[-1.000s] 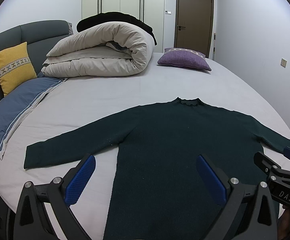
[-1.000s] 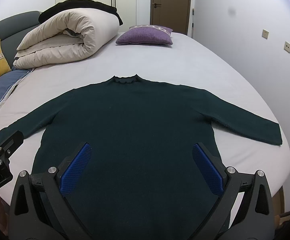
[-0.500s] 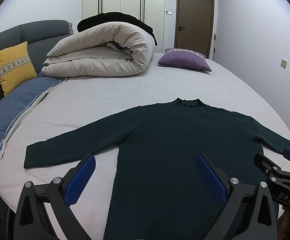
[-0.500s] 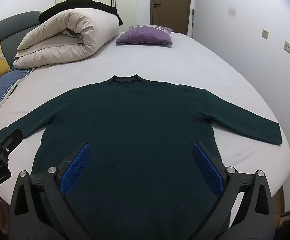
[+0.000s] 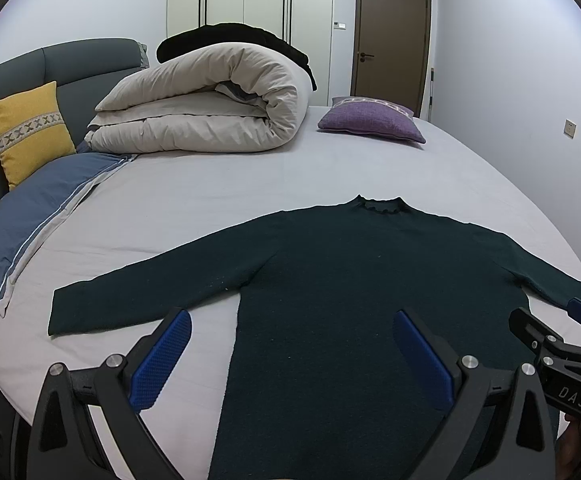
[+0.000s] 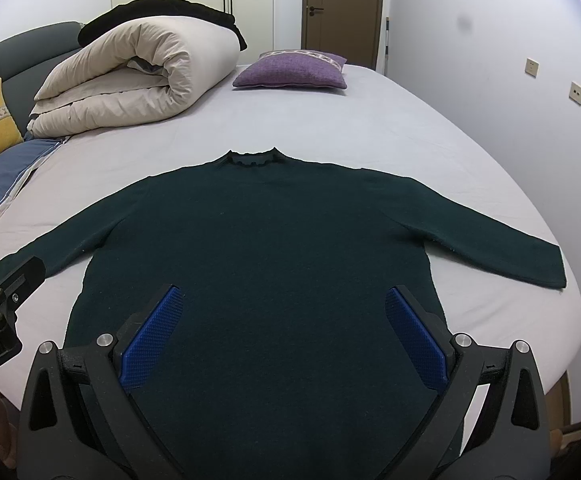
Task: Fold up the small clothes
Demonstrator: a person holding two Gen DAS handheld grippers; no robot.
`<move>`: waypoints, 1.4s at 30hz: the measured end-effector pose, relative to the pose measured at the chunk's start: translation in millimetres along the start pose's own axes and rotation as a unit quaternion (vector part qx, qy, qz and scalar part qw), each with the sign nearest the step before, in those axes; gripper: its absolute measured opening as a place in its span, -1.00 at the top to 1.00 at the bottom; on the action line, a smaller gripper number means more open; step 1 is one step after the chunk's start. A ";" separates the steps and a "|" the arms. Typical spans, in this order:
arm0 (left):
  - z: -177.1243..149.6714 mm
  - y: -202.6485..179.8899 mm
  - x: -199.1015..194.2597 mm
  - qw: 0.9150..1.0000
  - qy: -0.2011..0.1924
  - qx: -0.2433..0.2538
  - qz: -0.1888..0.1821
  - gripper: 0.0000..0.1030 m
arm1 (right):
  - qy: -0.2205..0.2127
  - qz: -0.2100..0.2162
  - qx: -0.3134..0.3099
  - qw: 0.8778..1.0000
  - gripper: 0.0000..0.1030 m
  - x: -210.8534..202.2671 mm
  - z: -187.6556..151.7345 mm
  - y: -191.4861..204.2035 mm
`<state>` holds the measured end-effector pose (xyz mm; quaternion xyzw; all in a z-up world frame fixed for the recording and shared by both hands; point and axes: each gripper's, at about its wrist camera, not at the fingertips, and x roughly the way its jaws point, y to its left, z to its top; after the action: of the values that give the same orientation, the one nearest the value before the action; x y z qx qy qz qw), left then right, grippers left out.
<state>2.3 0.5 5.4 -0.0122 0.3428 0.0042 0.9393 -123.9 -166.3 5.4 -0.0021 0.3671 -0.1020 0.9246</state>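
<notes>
Lying flat on the bed (image 5: 218,184), a dark green sweater (image 6: 274,240) is spread with both sleeves stretched out to the sides and its collar pointing toward the purple cushion (image 6: 292,74). The left tongs (image 5: 292,356) are held wide apart above the sweater's left side seam, gripping nothing. The right tongs (image 6: 284,338) are likewise spread wide over the sweater's lower body, empty. A rolled duvet (image 5: 206,108) is seen by the headboard.

Left claw (image 5: 290,354) and right claw (image 6: 286,334) side by side, jaws wide apart
</notes>
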 end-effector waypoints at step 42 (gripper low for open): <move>-5.2 4.0 0.1 1.000 0.003 -0.008 0.000 -1.00 | 0.005 0.000 -0.001 1.000 -1.00 1.2 -8.8 3.6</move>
<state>-1.1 4.4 1.3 -0.0200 0.3459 0.0068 0.9380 -128.4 -162.4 -2.1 -0.0023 0.3717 -0.1016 0.9228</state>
